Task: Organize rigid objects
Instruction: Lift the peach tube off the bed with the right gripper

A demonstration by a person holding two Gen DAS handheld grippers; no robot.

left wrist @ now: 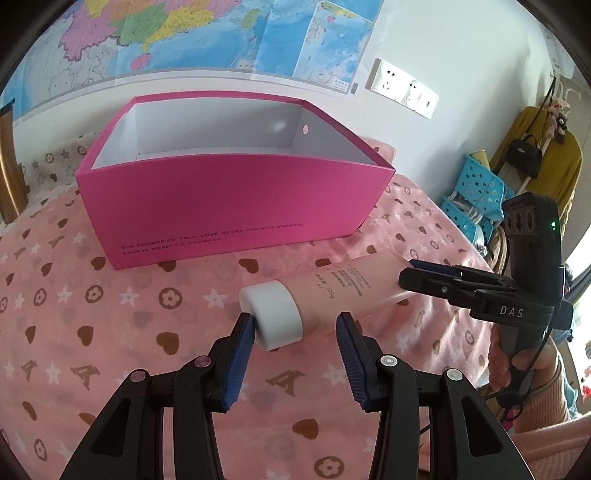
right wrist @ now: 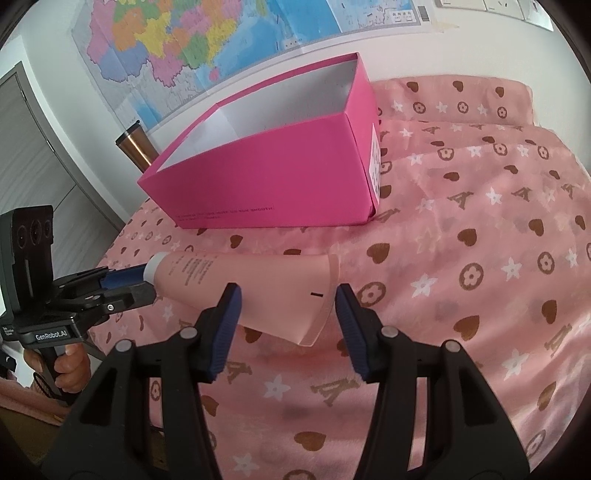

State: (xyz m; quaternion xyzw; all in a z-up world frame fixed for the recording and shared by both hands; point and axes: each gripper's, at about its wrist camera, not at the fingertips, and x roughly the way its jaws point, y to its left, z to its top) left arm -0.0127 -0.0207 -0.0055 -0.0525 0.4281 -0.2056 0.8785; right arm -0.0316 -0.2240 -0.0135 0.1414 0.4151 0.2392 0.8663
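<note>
We see bright, even daylight in both views, with soft shadows under the pink box and tube. Fisheye bending curves the wall map; corners go black. Focus stays sharp.

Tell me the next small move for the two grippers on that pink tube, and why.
Probably close both grippers on the tube before lifting. The left gripper is open around the white cap, and the right gripper is open around the flat crimped end. The tube lies on the blanket in front of the empty pink box, so neither gripper holds it yet.
</note>
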